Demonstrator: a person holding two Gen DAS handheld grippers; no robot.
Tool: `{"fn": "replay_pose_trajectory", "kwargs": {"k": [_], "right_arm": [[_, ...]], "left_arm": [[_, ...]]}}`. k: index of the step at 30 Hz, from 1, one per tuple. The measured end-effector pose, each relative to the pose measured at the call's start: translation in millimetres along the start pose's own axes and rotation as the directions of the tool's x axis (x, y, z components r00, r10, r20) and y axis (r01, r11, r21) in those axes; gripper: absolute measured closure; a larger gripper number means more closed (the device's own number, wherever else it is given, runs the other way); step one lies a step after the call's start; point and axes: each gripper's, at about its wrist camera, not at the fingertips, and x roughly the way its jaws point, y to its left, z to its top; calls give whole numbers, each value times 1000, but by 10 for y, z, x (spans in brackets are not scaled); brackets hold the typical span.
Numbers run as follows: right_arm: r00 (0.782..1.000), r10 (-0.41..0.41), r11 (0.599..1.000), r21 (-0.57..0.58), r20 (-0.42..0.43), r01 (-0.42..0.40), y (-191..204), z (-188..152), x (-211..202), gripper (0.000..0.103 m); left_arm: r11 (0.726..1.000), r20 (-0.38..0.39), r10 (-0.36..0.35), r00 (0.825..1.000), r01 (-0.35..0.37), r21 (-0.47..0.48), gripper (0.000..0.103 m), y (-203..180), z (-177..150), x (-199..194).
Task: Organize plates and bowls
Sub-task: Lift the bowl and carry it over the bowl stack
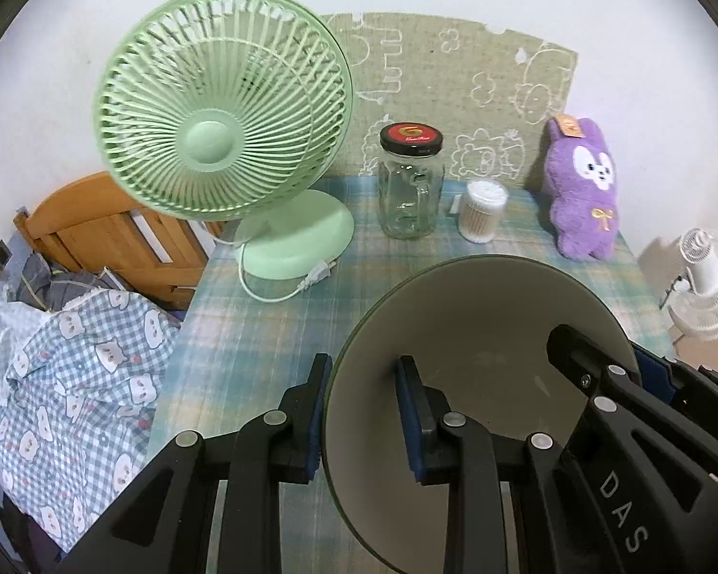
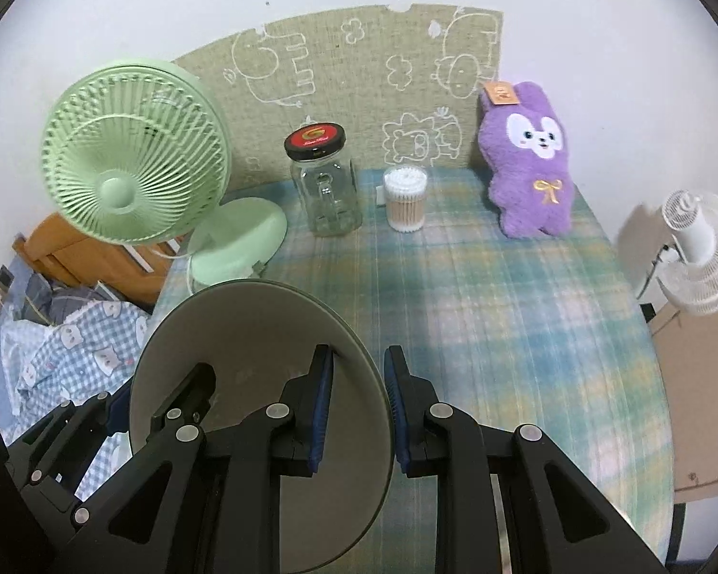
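Together, both hand-held grippers clamp bowl (image 1: 483,315)

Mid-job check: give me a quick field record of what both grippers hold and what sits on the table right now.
held item: grey-green bowl, lifted above the table
left gripper: clamped on the bowl's left rim, one pad inside, one outside
right gripper: clamped on the bowl's right rim
table: blue-green plaid cloth
back row: green desk fan, lidded glass jar, tub of cotton swabs, purple plush bunny
other plates or bowls: none in view
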Motion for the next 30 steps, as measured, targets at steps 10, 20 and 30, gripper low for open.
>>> {"fn": "replay_pose_trajectory", "kwargs": {"k": [10, 20, 30], "right_arm": [[999, -36, 999, 20, 19, 36, 72, -506, -528, 77], [998, -67, 996, 50, 4, 67, 69, -1067, -716, 77], [995, -86, 993, 74, -47, 89, 37, -1532, -692, 77]], "left_arm": [[999, 15, -36, 999, 36, 24, 77, 77, -425, -500], [996, -5, -70, 998, 70, 57, 77, 105, -900, -657], [993, -59, -88, 994, 93, 76, 77, 92, -1300, -618]]}}
